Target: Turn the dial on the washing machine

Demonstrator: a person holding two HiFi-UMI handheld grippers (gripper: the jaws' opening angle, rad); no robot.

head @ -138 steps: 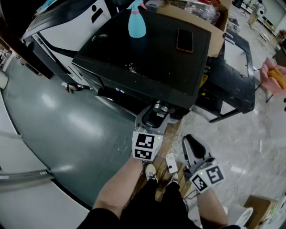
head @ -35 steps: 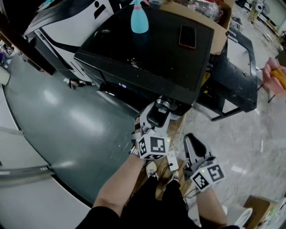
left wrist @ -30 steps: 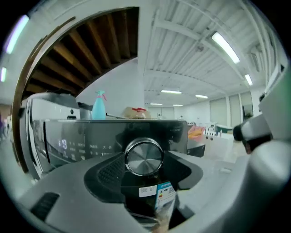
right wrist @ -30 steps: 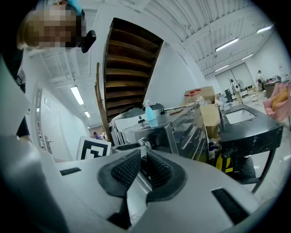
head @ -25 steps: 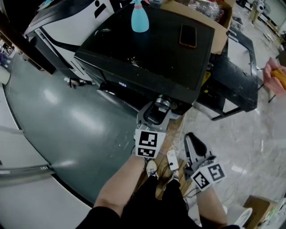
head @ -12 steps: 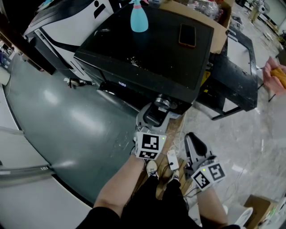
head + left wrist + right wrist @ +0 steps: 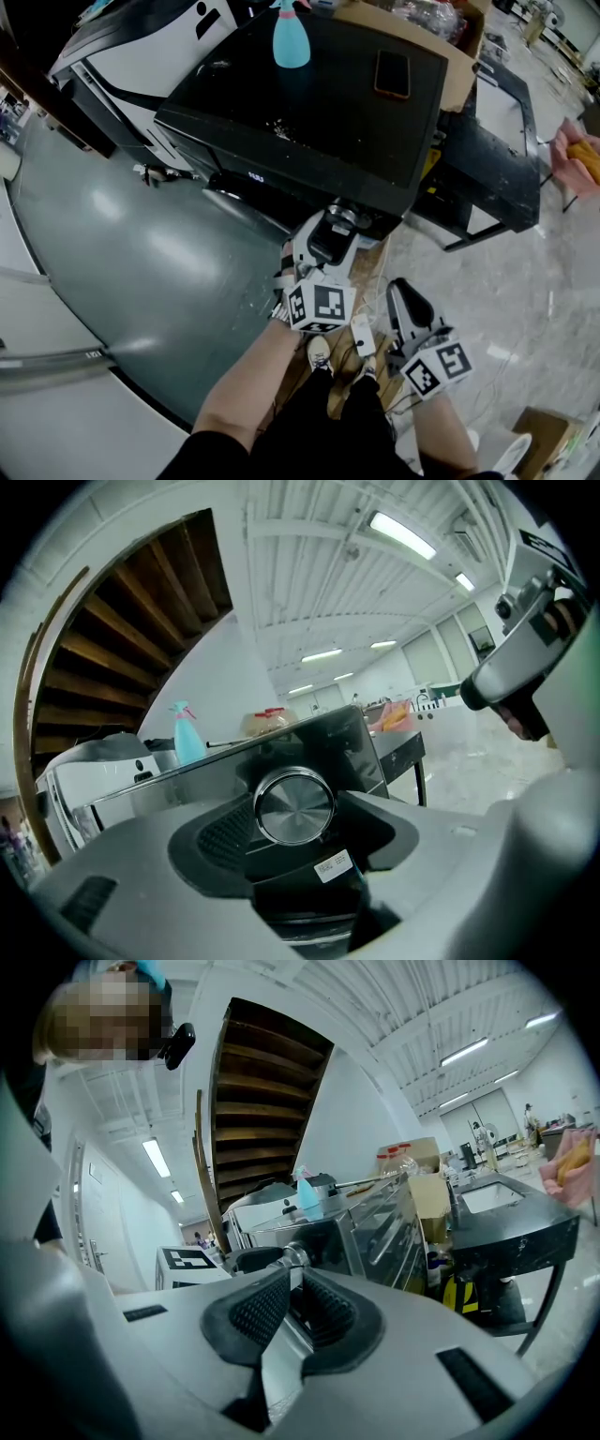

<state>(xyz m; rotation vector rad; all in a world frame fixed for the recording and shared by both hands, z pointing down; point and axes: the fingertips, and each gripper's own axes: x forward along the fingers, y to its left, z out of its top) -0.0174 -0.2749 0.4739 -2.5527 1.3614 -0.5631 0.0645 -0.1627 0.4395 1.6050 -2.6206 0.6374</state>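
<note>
Found the dial [image 7: 293, 805] on the front panel of the washing machine [image 7: 319, 122], toward the panel's right end and just under the black top surface. Saw it seated squarely between the jaws of the left gripper [image 7: 325, 239], with 1 ribbed pad against each side of the round metal face. Judged that a real hold on the dial, not a loose straddle.

Read the dial's axis as pointing straight out of the panel and along the left gripper's own length. Judged, therefore, any turn as a roll of the wrist about that line, with no sideways push needed. Noted the marker cube [image 7: 321, 307] canted off level in the head view, fitting such a roll; could not tell the direction.

Found the right gripper [image 7: 397, 292] low and back beside the person's legs, well apart from the machine, jaws pressed together on nothing. Counted the left as the nearer by far, being already on the dial.

Noted 2 things on the top surface, a blue spray bottle [image 7: 292, 42] and a phone [image 7: 391, 73], both well clear of the panel. Judged pad slip on smooth metal the main risk.
</note>
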